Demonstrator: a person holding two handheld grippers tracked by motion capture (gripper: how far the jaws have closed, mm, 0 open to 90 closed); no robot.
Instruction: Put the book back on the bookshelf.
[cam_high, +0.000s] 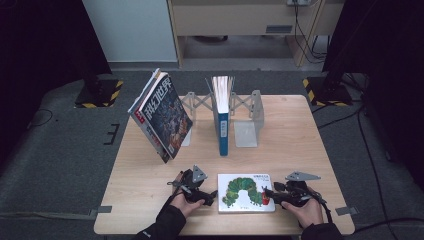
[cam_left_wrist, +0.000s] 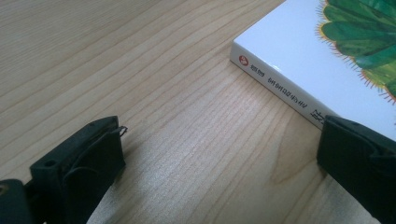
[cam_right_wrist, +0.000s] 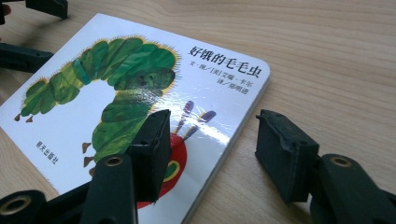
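Between both grippers, the caterpillar book lies flat, long axis left-right.

My claw: jaws spread wide, one at the lower left, one at the lower right, nothing pressed between them.
Book: white cover with a green spiky picture, lying flat at the upper right; its spine faces me.
Right jaw: overlaps the book's near edge.
Bench: pale wood grain, bare between my jaws.
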